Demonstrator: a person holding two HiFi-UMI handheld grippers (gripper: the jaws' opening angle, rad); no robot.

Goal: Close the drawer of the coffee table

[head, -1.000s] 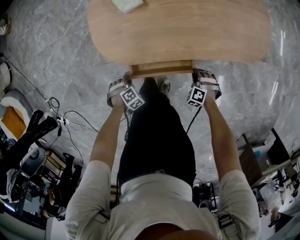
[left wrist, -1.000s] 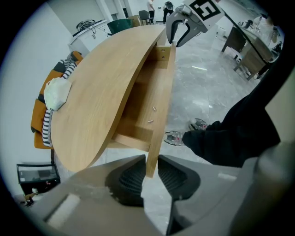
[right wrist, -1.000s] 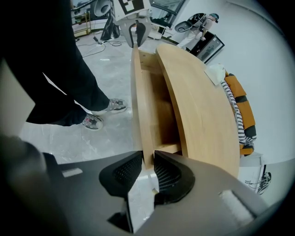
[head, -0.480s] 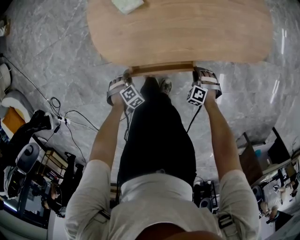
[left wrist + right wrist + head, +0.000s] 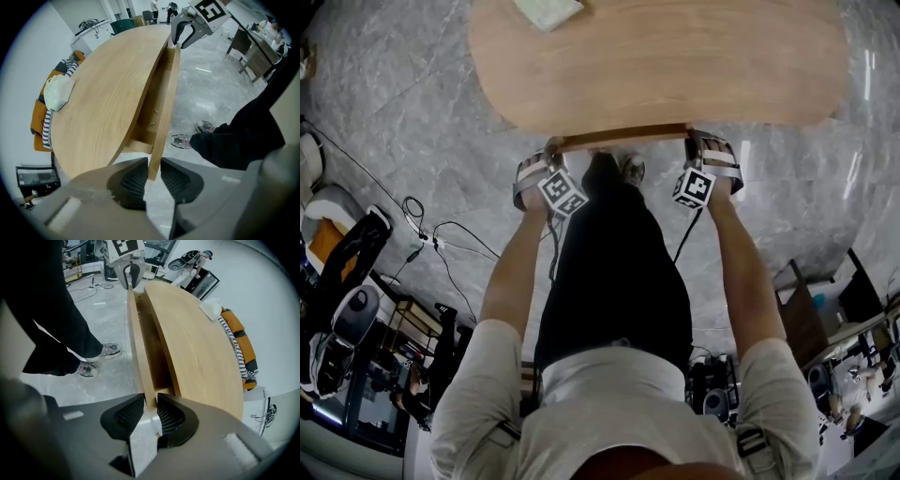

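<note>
The oval wooden coffee table (image 5: 656, 56) fills the top of the head view. Its drawer front (image 5: 619, 137) shows as a thin strip just proud of the table's near edge. My left gripper (image 5: 551, 152) is shut on the board's left end, and the board (image 5: 166, 93) stands edge-on between the pads of that gripper (image 5: 152, 180). My right gripper (image 5: 700, 143) holds the right end. There the board (image 5: 136, 333) sits between the ribbed pads of that gripper (image 5: 150, 411), whose jaws have just been opening slightly while still touching it. Each gripper view shows the other gripper at the board's far end.
A white cloth (image 5: 546, 9) lies on the far part of the tabletop. The person's dark trousers and shoes (image 5: 628, 169) are right below the drawer. Cables (image 5: 422, 234) and equipment clutter the floor at left, and desks stand at lower right. A striped orange seat (image 5: 241, 348) stands behind the table.
The drawer front has slid further under the tabletop, so less of it shows. Both grippers have moved with it a little towards the table.
</note>
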